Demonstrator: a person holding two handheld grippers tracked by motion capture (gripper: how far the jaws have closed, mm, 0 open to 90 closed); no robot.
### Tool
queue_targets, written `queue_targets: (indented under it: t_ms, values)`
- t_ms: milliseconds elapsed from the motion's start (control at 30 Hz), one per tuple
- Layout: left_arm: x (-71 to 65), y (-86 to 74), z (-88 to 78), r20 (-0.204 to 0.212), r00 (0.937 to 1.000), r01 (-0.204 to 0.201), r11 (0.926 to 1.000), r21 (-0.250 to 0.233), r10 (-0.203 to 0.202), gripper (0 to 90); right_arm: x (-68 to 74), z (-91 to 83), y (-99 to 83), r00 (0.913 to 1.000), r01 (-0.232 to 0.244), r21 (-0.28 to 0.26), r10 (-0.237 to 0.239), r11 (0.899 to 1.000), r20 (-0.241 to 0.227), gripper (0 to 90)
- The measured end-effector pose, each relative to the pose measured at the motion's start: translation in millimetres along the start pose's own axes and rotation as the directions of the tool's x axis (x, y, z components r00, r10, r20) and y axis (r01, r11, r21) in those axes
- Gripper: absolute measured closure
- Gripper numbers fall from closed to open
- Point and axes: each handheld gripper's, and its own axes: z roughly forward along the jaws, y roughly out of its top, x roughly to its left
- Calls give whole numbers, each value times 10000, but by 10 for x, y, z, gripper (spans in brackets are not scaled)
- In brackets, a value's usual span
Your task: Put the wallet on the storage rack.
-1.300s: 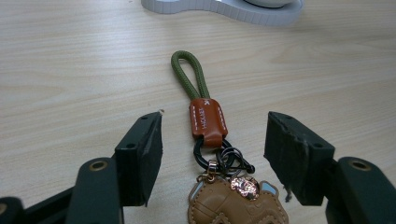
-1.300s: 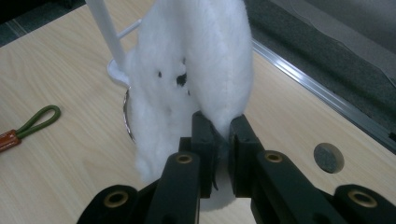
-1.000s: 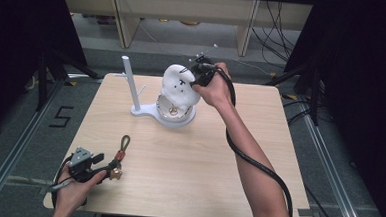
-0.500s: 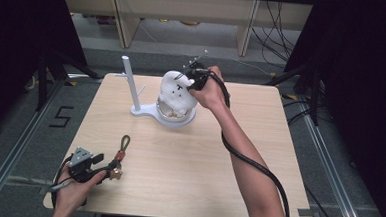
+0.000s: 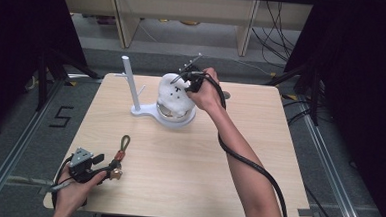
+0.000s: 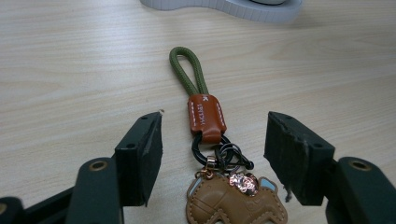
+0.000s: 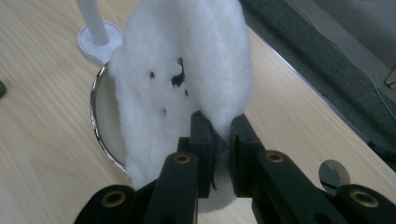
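White fleece, soft and floppy: the plush pouch [image 7: 182, 79] is light, w/ no stiffness, so it sags from whatever edge you pinch. Your right gripper [image 7: 219, 135] has its jaws nearly closed on a fold at the pouch's lower edge, holding it just above the dish of the white stand [image 5: 153, 111]; looks secure, but thin pile can creep out, so I'd take a deeper bite if it slips. Nearer you than the stand, well apart from it, the keychain [image 6: 208, 140] lies flat on the wood table [image 5: 279, 143]: green cord loop, stitched brown leather tab, metal rings, leather charm. It's small, fairly rigid; grab at the tab. Your left gripper [image 6: 212, 154] sits spread wide around it, jaws touching nothing.
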Motion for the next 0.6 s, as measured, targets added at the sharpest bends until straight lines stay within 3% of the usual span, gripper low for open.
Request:
queue_targets:
  t_ms: [333, 600]
  values:
    - [-3, 1, -3, -40, 10000, 1, 10000, 11, -1, 364, 60, 129, -53, 9990, 353, 318, -361, 9989, 263, 779]
    - [-4, 2, 2, -7, 10000, 0, 10000, 4, 0, 364, 56, 164, -78, 9986, 268, 381, -286, 9989, 451, 664]
